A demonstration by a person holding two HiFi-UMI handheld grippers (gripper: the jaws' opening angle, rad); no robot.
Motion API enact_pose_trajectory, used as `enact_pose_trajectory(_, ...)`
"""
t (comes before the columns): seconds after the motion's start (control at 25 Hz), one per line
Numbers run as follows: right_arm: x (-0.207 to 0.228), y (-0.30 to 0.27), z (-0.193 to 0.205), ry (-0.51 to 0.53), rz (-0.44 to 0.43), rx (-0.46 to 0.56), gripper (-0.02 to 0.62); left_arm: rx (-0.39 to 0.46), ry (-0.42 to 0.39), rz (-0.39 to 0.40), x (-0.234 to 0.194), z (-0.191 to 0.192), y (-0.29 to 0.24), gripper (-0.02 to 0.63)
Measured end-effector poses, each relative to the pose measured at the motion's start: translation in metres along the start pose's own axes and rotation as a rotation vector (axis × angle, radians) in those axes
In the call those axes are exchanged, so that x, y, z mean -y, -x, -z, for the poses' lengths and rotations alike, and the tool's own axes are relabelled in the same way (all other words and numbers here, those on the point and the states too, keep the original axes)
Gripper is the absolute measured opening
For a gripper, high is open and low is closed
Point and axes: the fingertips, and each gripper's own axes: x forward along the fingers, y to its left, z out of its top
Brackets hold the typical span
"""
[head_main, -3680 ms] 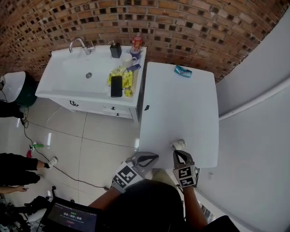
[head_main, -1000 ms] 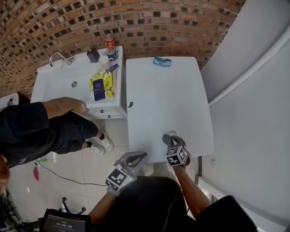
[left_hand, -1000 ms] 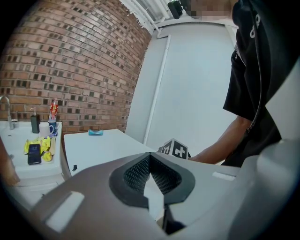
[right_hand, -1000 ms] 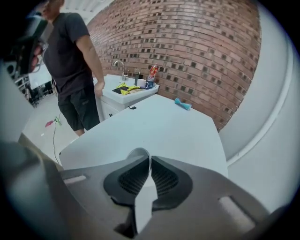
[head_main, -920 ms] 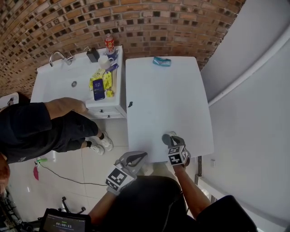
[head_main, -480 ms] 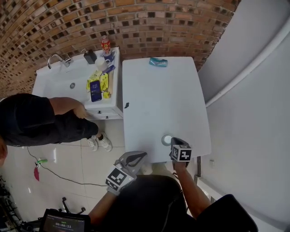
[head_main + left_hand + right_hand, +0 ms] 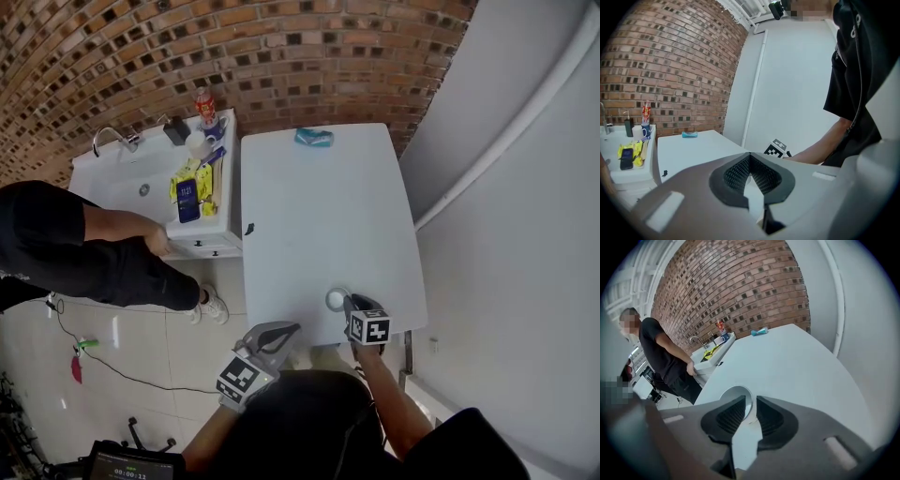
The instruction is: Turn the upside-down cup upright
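Note:
A small white cup (image 7: 337, 300) stands mouth up near the front edge of the white table (image 7: 319, 206). My right gripper (image 7: 352, 304) reaches it from the front right. In the right gripper view the cup (image 7: 732, 401) sits just ahead, its near wall running into the narrow gap between the jaws of the right gripper (image 7: 751, 403), which is shut on it. My left gripper (image 7: 284, 329) hangs off the table's front left corner, over the floor. Its fingers meet in the left gripper view (image 7: 750, 157) with nothing between them.
A teal packet (image 7: 313, 138) lies at the table's far edge. A white sink unit (image 7: 141, 183) with a phone (image 7: 185, 201), bottles and yellow packets adjoins the table's left side. A person in black (image 7: 84, 248) leans at it. A grey wall runs along the right.
The cup, mouth down and gripped by my right gripper a second ago, now stands mouth up. A person has come to the sink. The left gripper has kept its place.

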Motion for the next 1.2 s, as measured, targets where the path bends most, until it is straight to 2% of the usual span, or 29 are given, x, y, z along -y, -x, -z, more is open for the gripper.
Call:
enact_pose_trajectory(0.2,0.003,0.020,-0.014,0.030,-0.039,0.030,0.063,0.009,0.007,-0.021,0.007,-0.013,-0.013,0.015)
enact_pose_trajectory(0.48,-0.011,0.065,-0.040,0.264,-0.105,0.152,0.060,0.018,0.027,-0.048,0.022,-0.014,-0.032,0.015)
enact_pose_trajectory(0.6,-0.017,0.080,-0.042,0.338,-0.135,0.182,0.018,0.015,0.037,-0.068,0.027,-0.009,-0.036,0.015)
enact_pose_trajectory(0.68,-0.022,0.089,-0.043,0.365,-0.152,0.201,-0.008,0.015,0.043,-0.078,0.031,-0.007,-0.036,0.015)
enact_pose_trajectory(0.88,-0.027,0.105,-0.037,0.405,-0.172,0.233,-0.008,0.029,0.071,-0.091,0.040,-0.001,-0.032,0.015)
enact_pose_trajectory(1.2,-0.064,0.142,-0.035,0.477,-0.186,0.294,-0.008,0.077,0.031,-0.085,0.052,0.004,-0.003,0.015)
